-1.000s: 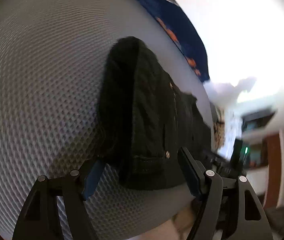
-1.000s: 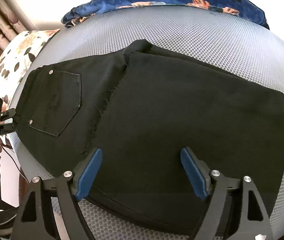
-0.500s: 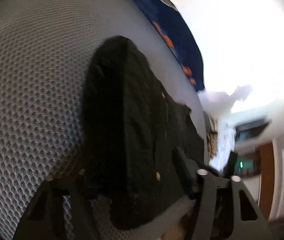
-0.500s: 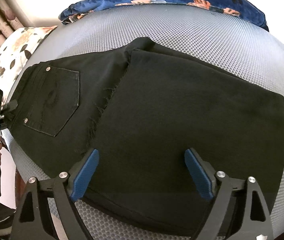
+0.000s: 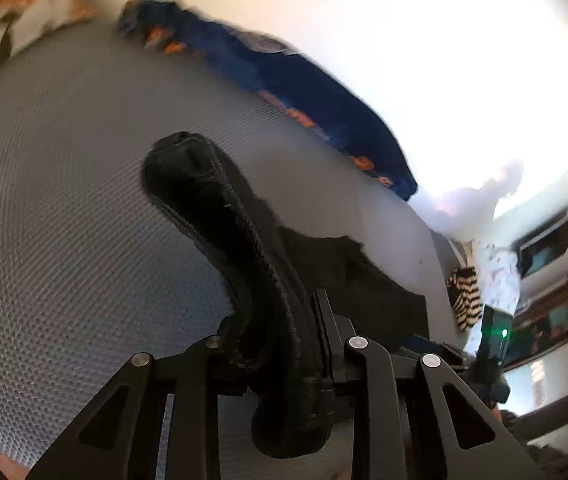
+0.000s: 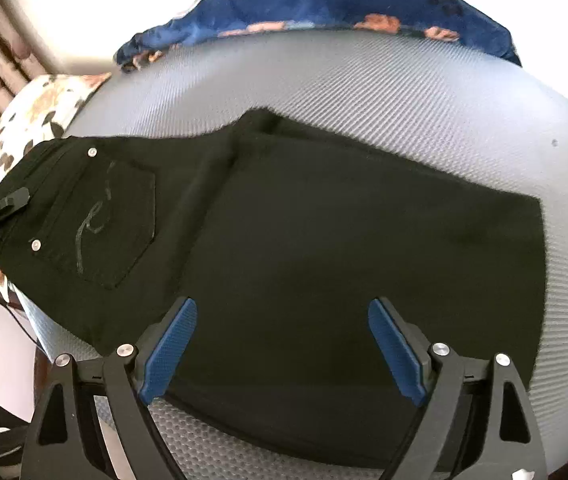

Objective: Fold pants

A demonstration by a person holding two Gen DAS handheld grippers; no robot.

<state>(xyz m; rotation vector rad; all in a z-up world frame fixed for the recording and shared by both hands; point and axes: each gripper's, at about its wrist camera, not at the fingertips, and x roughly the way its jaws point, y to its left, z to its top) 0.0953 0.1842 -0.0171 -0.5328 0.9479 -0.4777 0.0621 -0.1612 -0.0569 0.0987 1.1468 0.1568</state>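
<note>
The grey mesh surface [image 6: 403, 92] carries the black pants [image 6: 323, 240], which lie flat on it, already doubled so that the legs cover part of the seat. They look like denim: rather heavy, soft enough to bend, but thick at the seams, so I judge they will hold a crease and will not slip easily. The waistband end [image 5: 212, 208] is the best place to take hold, because the cloth there is stiff and many-layered.

The left gripper [image 5: 280, 344] is closed on this waistband end, and the thick edge rises between its fingers (the band curves up from the surface). The right gripper [image 6: 280, 352] hangs above the near edge of the legs with its blue pads [image 6: 170, 344] spread wide and holding nothing.

The back pocket [image 6: 104, 220] with its rivets is clear. The left view is blurred, so how much cloth is inside the grip I cannot tell. The near hem is hidden under the right gripper.
</note>
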